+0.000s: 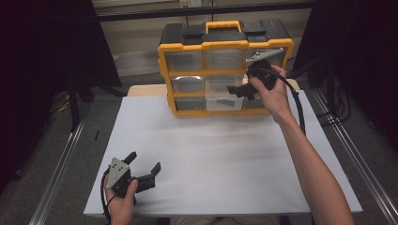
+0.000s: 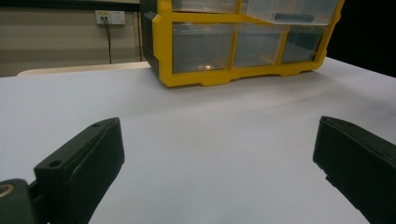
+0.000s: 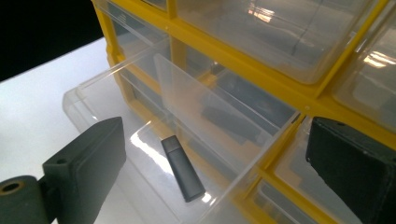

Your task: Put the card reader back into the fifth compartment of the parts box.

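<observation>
The right gripper [image 1: 237, 90] is held up in front of the yellow drawer organizer [image 1: 225, 65] at the far edge of the white surface [image 1: 206, 154]. The right hand [image 1: 272, 93] wraps its body from the side, and the forearm stretches diagonally up from the lower right corner of the high view. Its fingers [image 3: 88, 158] stand spread wide and released, with nothing between them. In the right gripper view they hang over a clear drawer [image 3: 154, 140] pulled out of the organizer's middle row. A dark USB stick [image 3: 183, 169] lies flat on the drawer's floor, apart from both fingers.

The left gripper [image 1: 143, 171] rests low near the front left corner of the surface, the left hand [image 1: 121, 199] gripping it from behind. Its fingers [image 2: 86, 158] are also released and wide apart, pointing across bare surface toward the organizer.

The left forearm is cut off by the bottom edge of the high view. In that view the right hand and gripper cover part of the organizer's right column, so the drawers there are hard to make out. The contents of the closed drawers are blurred behind frosted plastic, showing dark shapes that cannot be identified.
</observation>
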A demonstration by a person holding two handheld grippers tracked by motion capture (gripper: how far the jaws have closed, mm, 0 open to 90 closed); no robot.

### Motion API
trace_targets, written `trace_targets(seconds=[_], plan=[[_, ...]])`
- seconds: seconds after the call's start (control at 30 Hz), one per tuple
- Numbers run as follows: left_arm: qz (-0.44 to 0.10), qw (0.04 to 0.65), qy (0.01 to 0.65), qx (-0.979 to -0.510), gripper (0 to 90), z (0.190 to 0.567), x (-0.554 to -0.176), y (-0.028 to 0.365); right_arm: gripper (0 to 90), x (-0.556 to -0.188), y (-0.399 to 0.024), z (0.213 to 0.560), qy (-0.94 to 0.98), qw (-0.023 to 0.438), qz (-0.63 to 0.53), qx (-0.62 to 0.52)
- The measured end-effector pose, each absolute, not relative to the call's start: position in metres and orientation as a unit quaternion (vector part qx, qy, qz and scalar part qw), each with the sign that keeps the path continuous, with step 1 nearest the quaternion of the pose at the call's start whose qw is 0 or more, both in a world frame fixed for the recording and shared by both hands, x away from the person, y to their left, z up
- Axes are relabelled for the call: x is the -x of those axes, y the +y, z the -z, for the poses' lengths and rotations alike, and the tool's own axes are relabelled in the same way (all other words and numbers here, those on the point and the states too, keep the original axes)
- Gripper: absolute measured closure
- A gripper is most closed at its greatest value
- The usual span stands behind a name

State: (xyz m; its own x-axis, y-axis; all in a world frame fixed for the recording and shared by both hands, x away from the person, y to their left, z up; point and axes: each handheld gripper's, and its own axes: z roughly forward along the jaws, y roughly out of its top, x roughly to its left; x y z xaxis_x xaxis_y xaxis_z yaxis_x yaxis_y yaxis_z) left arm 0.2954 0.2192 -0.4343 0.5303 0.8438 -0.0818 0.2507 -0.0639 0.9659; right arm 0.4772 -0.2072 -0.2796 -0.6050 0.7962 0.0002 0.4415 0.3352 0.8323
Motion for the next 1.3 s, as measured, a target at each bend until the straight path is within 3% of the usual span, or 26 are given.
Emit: trace_targets(seconds=[0.57, 1.3], plan=[[-0.272, 0.552, 0.405, -0.676, 2.2, 0.434, -0.295, 0.22, 4.2, -0.448, -0.213, 0.3, 0.739, 0.265, -0.47, -0.404], [-0.277, 0.551, 0.406, -0.674, 2.2, 0.433, -0.295, 0.222, 1.0, -0.412, -0.219, 0.329, 0.704, 0.3, -0.488, -0.42]])
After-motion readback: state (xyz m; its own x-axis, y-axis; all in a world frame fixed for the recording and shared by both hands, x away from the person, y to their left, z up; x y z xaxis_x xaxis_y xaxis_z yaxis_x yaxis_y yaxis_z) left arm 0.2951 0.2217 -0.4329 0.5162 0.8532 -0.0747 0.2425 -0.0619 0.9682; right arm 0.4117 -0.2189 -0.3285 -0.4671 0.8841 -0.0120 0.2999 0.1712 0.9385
